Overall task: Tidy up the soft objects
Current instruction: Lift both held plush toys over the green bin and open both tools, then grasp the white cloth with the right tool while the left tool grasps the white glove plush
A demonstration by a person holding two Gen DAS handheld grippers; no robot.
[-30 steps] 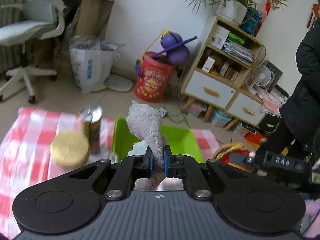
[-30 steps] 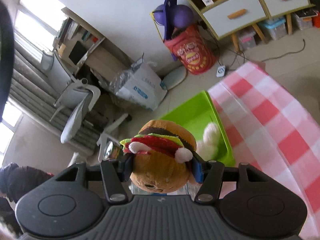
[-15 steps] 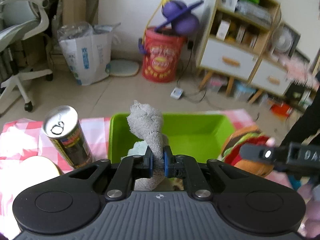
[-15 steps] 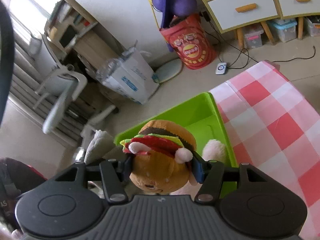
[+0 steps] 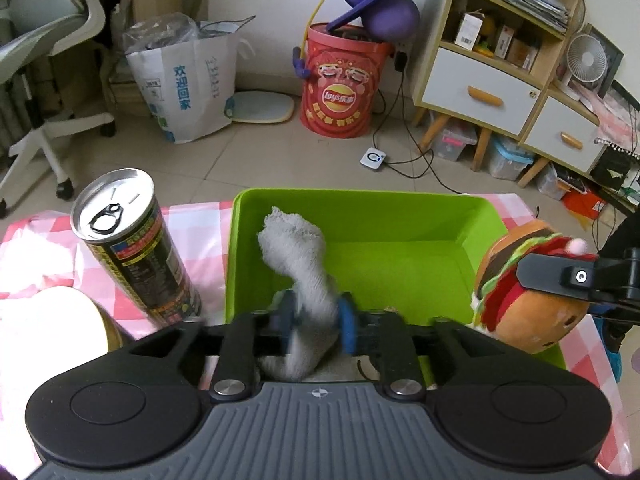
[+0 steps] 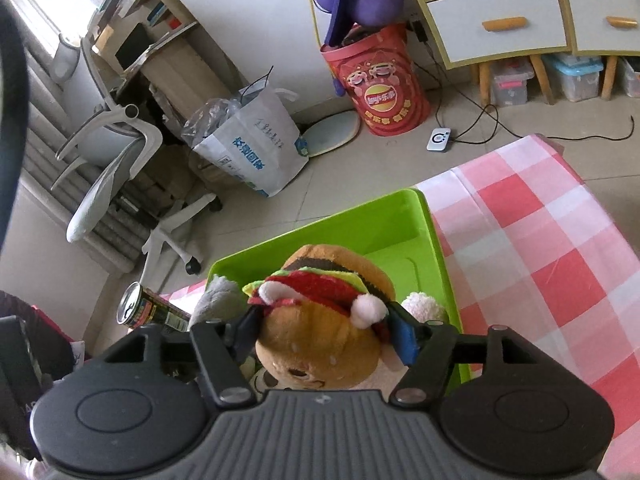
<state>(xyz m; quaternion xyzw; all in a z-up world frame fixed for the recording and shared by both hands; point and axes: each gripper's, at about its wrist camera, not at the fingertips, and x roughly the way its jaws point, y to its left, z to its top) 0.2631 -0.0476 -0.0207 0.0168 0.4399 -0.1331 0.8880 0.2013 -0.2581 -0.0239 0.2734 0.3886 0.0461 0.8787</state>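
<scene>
Between the left gripper's (image 5: 316, 326) opening jaws: grey sock (image 5: 298, 264).
Right gripper (image 6: 326, 330) jaws also opening around burger plush (image 6: 320, 320), green bin (image 5: 360, 236) beneath both.

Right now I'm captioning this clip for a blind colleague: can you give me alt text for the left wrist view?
The left gripper is opening around a grey sock above a green bin on a red-checked tablecloth. At the bin's right edge another gripper has a burger plush between its fingers; an upright drink can stands left of the bin.

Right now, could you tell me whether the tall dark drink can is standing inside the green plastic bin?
No, the drink can stands on the checked cloth beside the green bin.
</scene>
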